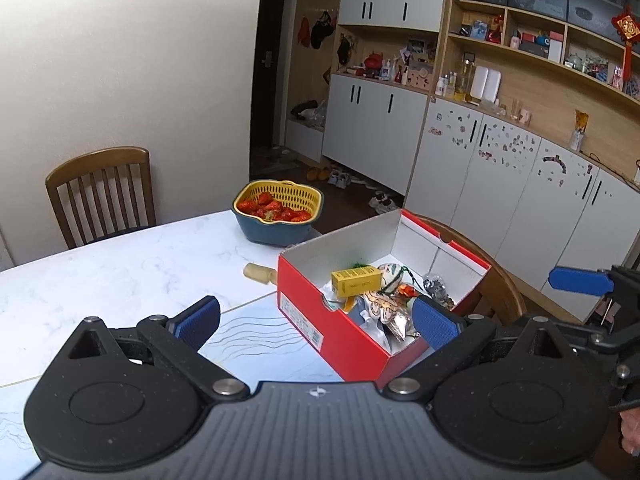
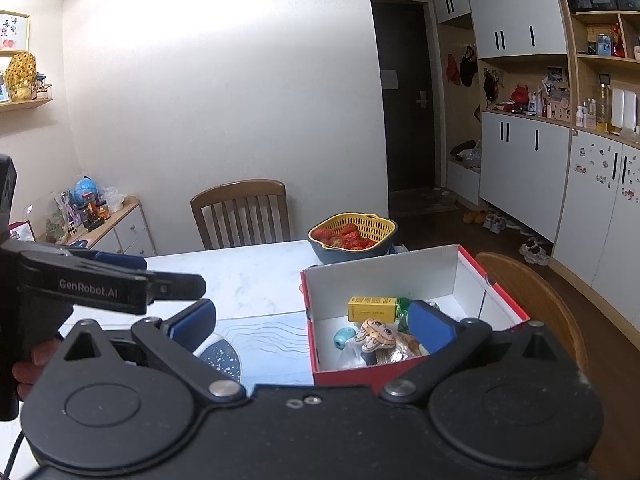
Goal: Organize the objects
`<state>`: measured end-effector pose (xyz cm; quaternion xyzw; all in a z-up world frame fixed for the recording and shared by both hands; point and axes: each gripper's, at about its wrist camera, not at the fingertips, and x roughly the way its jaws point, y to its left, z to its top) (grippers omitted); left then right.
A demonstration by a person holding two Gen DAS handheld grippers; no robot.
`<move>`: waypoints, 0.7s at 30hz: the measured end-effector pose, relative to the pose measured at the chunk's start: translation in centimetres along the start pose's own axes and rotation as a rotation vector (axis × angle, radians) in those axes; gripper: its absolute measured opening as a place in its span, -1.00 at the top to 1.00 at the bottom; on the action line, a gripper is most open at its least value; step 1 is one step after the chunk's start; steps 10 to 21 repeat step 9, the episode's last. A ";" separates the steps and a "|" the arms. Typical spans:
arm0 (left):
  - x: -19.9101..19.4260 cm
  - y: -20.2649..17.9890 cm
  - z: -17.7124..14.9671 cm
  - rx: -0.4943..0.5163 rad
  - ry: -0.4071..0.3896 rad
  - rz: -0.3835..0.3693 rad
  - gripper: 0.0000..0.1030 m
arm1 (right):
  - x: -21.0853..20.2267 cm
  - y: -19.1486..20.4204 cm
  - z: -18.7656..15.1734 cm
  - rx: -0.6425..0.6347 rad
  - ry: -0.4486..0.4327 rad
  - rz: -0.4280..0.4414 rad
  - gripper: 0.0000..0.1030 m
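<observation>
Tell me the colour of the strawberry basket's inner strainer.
Yellow, set in a dark blue outer bowl; the strainer shows best in the left wrist view.

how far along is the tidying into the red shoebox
Looks mostly done: the open red cardboard shoebox already holds a yellow carton, a turquoise bead-like piece, a striped shell-like ornament and foil wrappers. Nothing is in hand: the left gripper and right gripper are both open and empty. Possibly left: a small beige cylinder lying on the white marble table beside the box.

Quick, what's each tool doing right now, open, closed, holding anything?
Left tool: open, holding nothing, above the near end of the red box.
Right tool: open, holding nothing.
</observation>
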<state>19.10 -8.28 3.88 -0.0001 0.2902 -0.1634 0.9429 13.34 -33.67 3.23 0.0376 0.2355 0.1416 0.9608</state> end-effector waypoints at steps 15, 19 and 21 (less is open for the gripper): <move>-0.6 1.6 0.2 -0.017 -0.016 0.003 -1.00 | -0.3 0.9 -0.4 0.016 0.003 -0.027 -0.98; -0.6 1.6 0.2 -0.017 -0.016 0.003 -1.00 | -0.3 0.9 -0.4 0.016 0.003 -0.027 -0.98; -0.6 1.6 0.2 -0.017 -0.016 0.003 -1.00 | -0.3 0.9 -0.4 0.016 0.003 -0.027 -0.98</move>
